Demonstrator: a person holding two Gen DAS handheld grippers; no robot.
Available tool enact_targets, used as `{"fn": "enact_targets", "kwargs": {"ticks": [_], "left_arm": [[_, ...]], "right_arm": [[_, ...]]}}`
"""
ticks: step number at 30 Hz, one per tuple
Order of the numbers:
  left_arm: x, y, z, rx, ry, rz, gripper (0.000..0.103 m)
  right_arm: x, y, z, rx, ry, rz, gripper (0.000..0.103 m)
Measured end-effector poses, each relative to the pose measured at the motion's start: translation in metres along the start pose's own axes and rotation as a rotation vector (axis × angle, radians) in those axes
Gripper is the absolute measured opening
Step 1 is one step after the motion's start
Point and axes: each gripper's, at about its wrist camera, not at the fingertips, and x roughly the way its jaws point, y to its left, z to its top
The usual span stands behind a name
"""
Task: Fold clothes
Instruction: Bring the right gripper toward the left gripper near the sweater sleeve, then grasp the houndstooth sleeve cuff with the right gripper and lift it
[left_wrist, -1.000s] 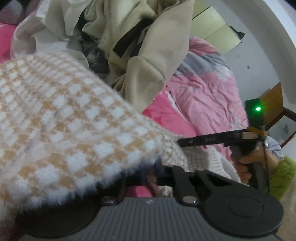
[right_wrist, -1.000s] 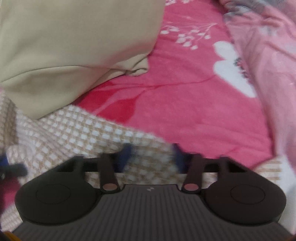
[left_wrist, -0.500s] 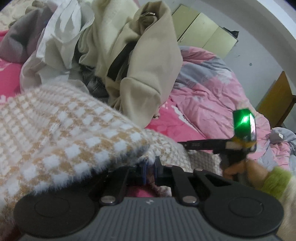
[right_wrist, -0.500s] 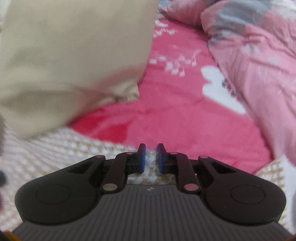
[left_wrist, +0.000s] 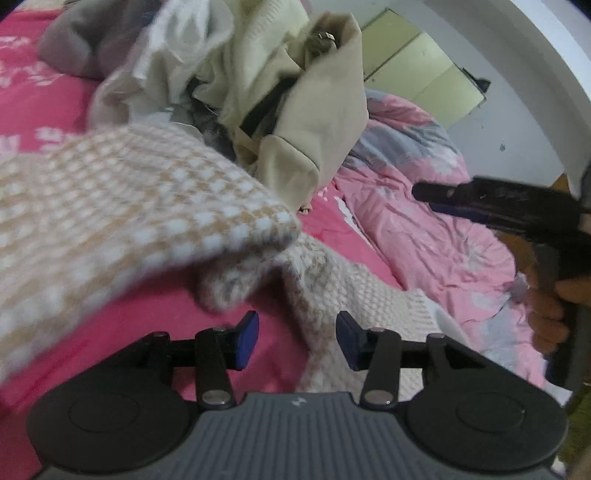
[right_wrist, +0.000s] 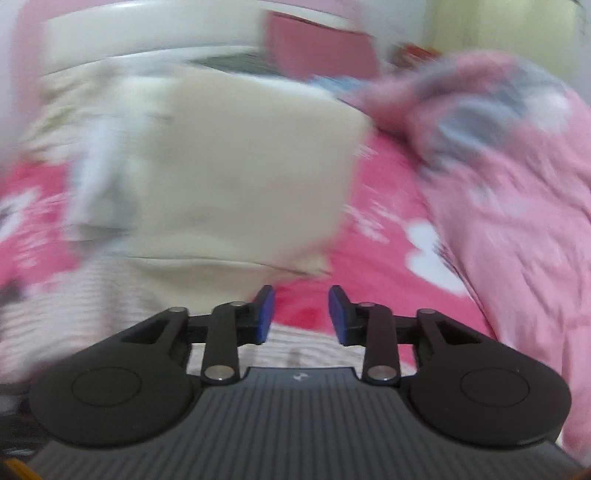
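Both grippers empty | checked sweater (left_wrist: 122, 206) just beyond left gripper (left_wrist: 297, 339), seemingly untouched

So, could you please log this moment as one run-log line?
left hand-held gripper: open | right hand-held gripper: open | checked sweater: on bed, unheld

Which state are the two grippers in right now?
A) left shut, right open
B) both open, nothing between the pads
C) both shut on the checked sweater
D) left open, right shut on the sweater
B: the left gripper has its blue pads spread with only bedsheet and the checked sweater beyond them, and the right gripper is likewise spread with nothing gripped.
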Motion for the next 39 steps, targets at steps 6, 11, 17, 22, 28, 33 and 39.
{"fn": "enact_targets", "kwargs": {"ticks": [6,11,17,22,28,33,39], "left_arm": [[-0.017,0.006,-0.024,0.034,0.041,-0.016,0.054],[-0.027,0.010,-0.035,0.071,0.039,-0.063,0.060],[-0.038,0.010,-0.044,0.100,0.045,-0.101,0.068],[-0.038,0.010,-0.046,0.107,0.050,-0.109,0.070],[-0.038,0.009,-0.049,0.112,0.050,-0.110,0.073],[-0.037,0.007,-0.051,0.120,0.044,-0.106,0.075],[-0.039,0.007,-0.053,0.115,0.042,-0.111,0.075]], "right_arm": [[-0.030,0.095,0.012,-0.197,0.052,0.183,0.042],[-0.012,0.180,0.011,-0.569,0.164,0.282,0.052],[0.020,0.248,-0.009,-0.901,0.328,0.428,0.054],[0.034,0.276,-0.031,-1.150,0.432,0.461,0.063],[0.041,0.279,-0.036,-1.181,0.421,0.485,0.076],[0.046,0.279,-0.038,-1.181,0.401,0.509,0.079],[0.043,0.280,-0.027,-1.134,0.314,0.522,0.043]]}}
